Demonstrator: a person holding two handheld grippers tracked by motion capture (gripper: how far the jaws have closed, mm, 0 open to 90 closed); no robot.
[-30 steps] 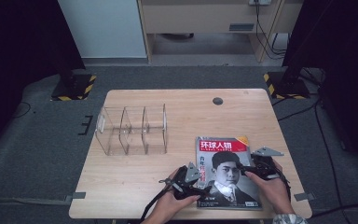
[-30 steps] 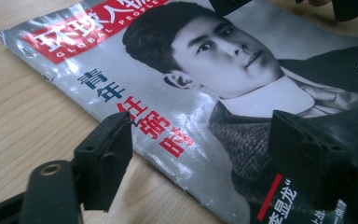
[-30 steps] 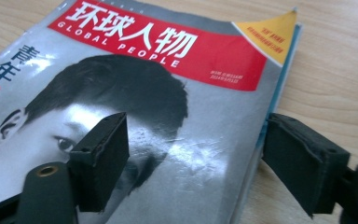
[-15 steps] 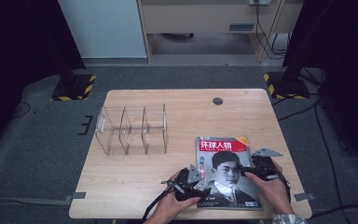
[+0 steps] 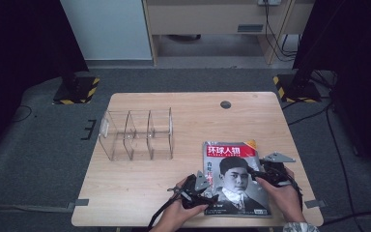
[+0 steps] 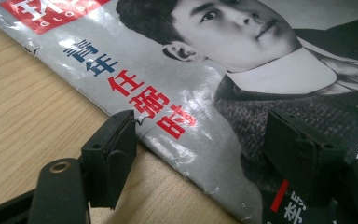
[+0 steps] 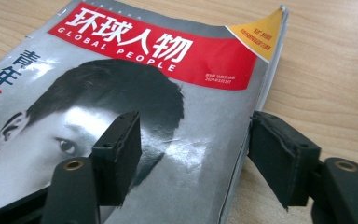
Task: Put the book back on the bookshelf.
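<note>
Grey carpet (image 5: 43, 159) surrounds a wooden counter (image 5: 198, 116) that fills the middle of the high view, with dark stands at the upper left and upper right of the frame and a pale cabinet along the top.

On the counter, left of centre, stands a clear rack (image 5: 136, 135) with three compartments, well apart from everything else.

Lower right of centre lies the magazine (image 5: 234, 176), flat on the counter with its cover up: a red title band across the top, an orange corner at the upper right, and a black-and-white portrait below. Its bottom edge reaches close to the counter's near edge.

Two hands come in from the bottom of the frame. The left hand (image 5: 181, 215) sits at the magazine's lower left corner, the right hand (image 5: 282, 195) at its right edge.

The left claw (image 5: 202, 188) stands apart. In the left gripper view its left jaw rests at the magazine's (image 6: 205, 93) edge, right where paper meets wood (image 6: 28, 107), and its right jaw lies over the dark lower part of the cover.

The right claw (image 5: 265, 171) is also apart. In the right gripper view its left jaw sits over the portrait on the magazine (image 7: 168, 93), while its right jaw sits just outside the magazine's edge, over bare wood (image 7: 335, 84).

A small dark hole (image 5: 225, 104) marks the counter near its far edge.
</note>
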